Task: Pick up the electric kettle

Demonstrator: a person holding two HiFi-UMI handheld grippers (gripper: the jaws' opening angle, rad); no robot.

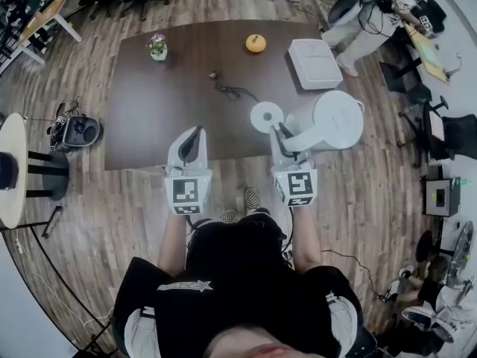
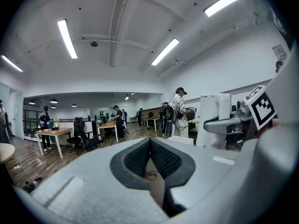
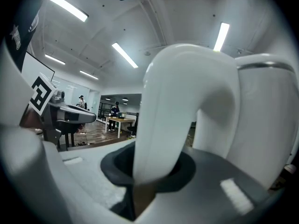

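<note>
Wood floor, with a dark brown desk in the middle. A person stands past the desk's far right corner. The white kettle is at the desk's near right corner, off its base and just right of it; in the left gripper view it stands upright. Whether it is clear of the desk top, cannot tell. A flat white box lies on the desk behind the kettle. The right gripper has its fingers clenched on the kettle handle. In the right gripper view, the handle fills the gap between the fingers, with the kettle body just right of it. The left gripper is over the desk's near edge, well left of the kettle. Its fingers are pressed together with nothing between them. The round white base lies on the desk between the two grippers. A small orange thing and a flower pot are near the far edge. A dark cable lies mid-desk.
</note>
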